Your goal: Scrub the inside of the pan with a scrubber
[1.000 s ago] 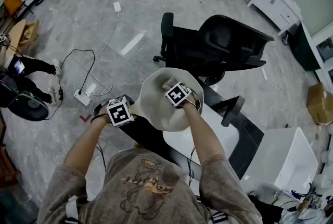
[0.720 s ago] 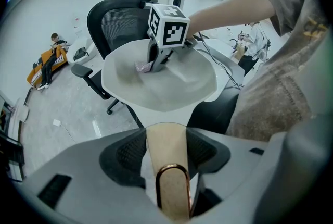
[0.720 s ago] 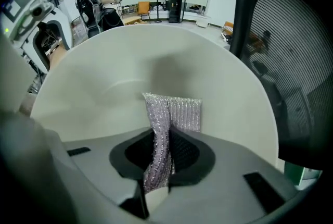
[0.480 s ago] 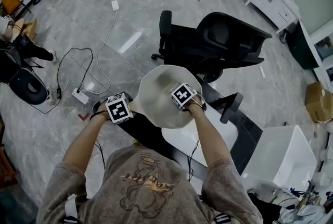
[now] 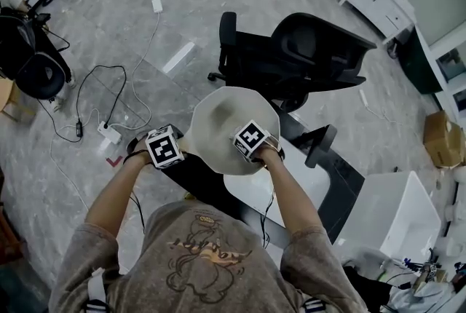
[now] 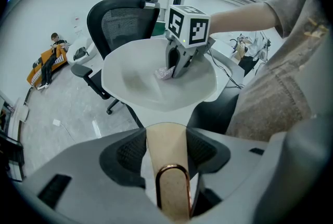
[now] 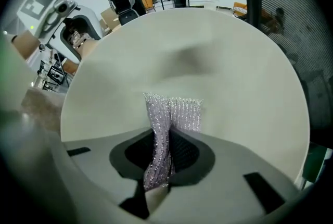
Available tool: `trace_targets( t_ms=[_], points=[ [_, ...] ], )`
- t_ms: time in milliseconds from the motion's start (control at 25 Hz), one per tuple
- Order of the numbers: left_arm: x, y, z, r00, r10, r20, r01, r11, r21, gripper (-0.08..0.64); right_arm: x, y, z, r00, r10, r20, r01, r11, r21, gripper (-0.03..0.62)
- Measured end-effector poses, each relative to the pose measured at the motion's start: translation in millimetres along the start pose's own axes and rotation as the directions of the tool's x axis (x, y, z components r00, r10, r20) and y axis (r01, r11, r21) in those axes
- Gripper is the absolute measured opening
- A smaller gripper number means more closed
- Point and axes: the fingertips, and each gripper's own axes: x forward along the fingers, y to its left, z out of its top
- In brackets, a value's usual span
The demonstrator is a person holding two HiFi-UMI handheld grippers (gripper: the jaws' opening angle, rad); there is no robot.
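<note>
Head view: the person holds a pale, round pan up in the air, framed between a black office chair and the white counter. The left gripper meets the pan from its left side, and the right gripper reaches into its bowl, marker cube on top. Cables and a power strip lie on the grey floor.

Left gripper view: the fingers of the left gripper are clamped on the pan's tan handle, which carries a copper-coloured ring near its end. The handle runs up to the tilted pan, whose inside faces the camera. The right gripper stands in the bowl with a scrap of scrubber at its tip, against the pan's inner surface.

Right gripper view: the fingers of the right gripper are narrowed on a silvery mesh scrubber, pinched into a fold between them. Its free end fans out against the pan's inside. The left gripper shows at the upper left, beyond the pan's rim.
</note>
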Motion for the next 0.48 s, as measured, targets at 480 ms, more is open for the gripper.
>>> trace_targets(
  t_ms=[480],
  points=[
    [0, -2, 0, 1.0, -0.006, -0.012, 0.006, 1.0, 0.006, 0.252, 15, 67, 42, 0.974, 0.179, 0.137, -0.182, 0.983, 0.011, 0.081]
  ],
)
